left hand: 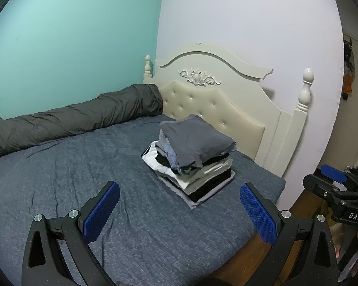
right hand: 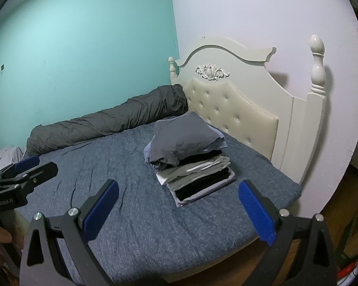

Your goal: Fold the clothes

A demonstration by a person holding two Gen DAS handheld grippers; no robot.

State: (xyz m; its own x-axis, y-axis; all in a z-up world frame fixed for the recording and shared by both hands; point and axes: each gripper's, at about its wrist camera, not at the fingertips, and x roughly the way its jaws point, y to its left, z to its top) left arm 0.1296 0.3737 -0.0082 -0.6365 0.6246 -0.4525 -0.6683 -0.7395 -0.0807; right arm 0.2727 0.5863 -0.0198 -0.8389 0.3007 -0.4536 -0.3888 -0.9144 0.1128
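Left wrist view, folded clothes stack [left hand: 193, 157] flat on bed [left hand: 71, 178], orientation unclear

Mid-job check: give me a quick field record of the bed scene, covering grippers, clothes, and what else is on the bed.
left gripper: jaws open, empty, above the bed
right gripper: jaws open, empty, above the bed
stack of folded clothes: on the bed near the headboard, dark grey piece on top
loose clothes to fold: none visible on the bed
bed: blue cover, mostly bare
rolled grey duvet: along the teal wall
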